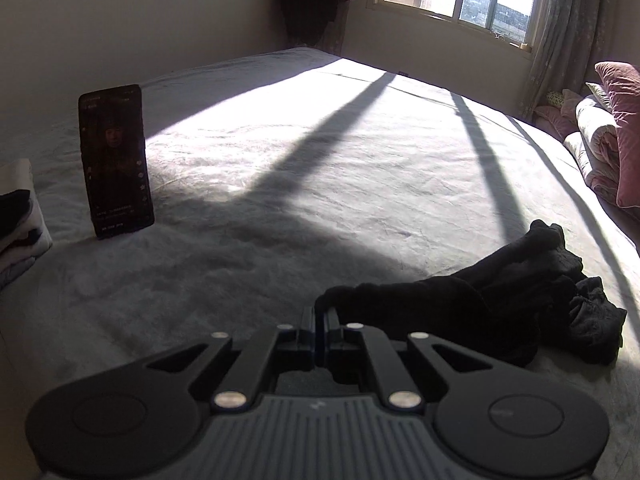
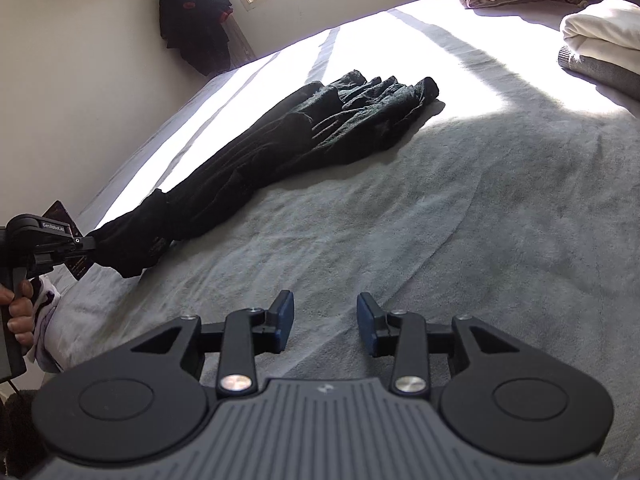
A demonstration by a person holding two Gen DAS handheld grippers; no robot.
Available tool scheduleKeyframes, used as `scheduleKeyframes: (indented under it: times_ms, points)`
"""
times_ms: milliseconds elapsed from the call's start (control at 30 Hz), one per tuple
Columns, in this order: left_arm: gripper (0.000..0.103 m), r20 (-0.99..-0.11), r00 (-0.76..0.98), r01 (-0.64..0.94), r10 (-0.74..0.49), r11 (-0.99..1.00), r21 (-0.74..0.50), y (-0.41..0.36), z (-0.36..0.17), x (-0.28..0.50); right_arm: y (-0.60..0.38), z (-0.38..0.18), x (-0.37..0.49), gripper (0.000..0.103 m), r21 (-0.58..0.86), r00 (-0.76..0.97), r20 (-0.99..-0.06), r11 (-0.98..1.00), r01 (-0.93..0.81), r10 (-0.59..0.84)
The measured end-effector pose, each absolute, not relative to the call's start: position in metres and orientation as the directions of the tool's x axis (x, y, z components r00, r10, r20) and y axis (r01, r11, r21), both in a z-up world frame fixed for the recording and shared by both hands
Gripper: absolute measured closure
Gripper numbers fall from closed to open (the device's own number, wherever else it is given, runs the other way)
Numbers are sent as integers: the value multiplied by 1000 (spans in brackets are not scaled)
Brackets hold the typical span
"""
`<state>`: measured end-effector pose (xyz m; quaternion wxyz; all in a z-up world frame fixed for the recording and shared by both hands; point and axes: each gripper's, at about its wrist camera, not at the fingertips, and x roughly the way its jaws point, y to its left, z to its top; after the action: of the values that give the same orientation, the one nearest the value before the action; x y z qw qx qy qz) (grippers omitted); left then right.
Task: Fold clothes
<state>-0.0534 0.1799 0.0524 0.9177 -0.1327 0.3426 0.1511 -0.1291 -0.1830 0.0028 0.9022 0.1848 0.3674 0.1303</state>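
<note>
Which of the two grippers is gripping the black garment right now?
The left gripper, fingers shut on the long black garment; the right gripper is open over bare bedsheet.

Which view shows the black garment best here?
The right wrist view: the black garment lies stretched out across the bed full length, one end pinched in the left gripper. The left wrist view shows only a dark, bunched heap trailing from that gripper's closed jaws.

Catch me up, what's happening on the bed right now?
A person is folding clothes with two handheld grippers. The left gripper is shut on one end of a long black garment lying stretched across the grey bedspread. The right gripper is open above bare bedspread with nothing between its fingers. A phone stands propped nearby.
</note>
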Motion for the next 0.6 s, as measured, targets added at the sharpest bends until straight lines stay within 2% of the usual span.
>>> scheduleKeyframes:
  times_ms: [367,433,500,600]
  points:
    - [98,-689,715,-442,118,840,-315,217,18,-34,-151,28,-98,63,418,677,-640,904,-90,363]
    - [90,-706,706,-436,65,824,-361,222,13,-34,-146,37,-87,60,406,684,-636,909,-95,356]
    - [63,-695,719,-393,1,826,-405,226,15,-33,-139,43,-72,60,396,692,-633,913,-98,348]
    - [54,-679,733,-331,-47,847,-417,226,18,-33,-125,44,-49,60,409,688,-631,907,-99,360]
